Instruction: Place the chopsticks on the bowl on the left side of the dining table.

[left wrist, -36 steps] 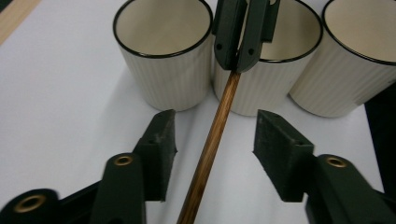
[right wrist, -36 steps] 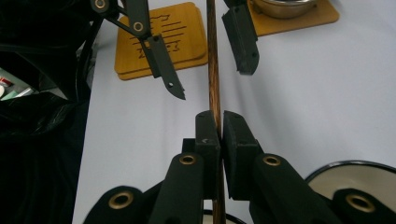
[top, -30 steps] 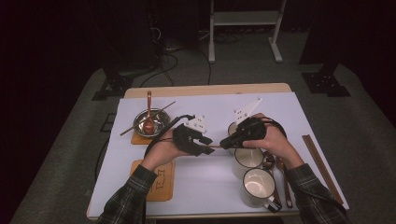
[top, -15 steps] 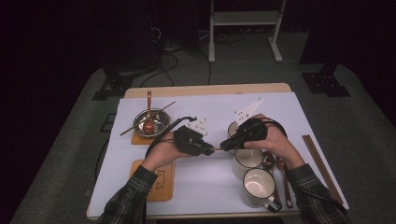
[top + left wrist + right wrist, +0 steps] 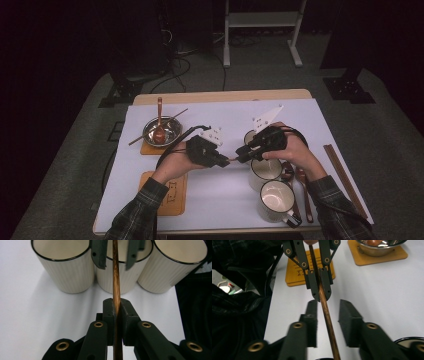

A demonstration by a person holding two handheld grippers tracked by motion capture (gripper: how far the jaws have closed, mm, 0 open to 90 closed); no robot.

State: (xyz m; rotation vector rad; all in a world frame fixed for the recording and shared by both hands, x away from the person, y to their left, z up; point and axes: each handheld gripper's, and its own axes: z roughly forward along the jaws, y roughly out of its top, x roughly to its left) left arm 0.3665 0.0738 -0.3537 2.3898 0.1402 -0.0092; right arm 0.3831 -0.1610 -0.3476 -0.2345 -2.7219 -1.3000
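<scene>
While held above the white table (image 5: pixel 310 120), a slim dark-brown wooden chopstick (image 5: pixel 115 277) (grain visible), clamped in the left gripper (image 5: pixel 116 308), right gripper (image 5: pixel 327 315) jaws just opened, apart around it, three ribbed cream mugs (image 5: pixel 67 270) behind.

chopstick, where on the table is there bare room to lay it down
Bare sheet lies beyond both grippers, between the steel bowl and the table's far right corner, and near the front edge between the empty coaster and the mugs. The right side is crowded with mugs and spoons.

Left gripper (image 5: pixel 226 161) clamped tight after just closing; right gripper (image 5: pixel 241 153) faces it tip to tip, jaws just opening, parted.
</scene>
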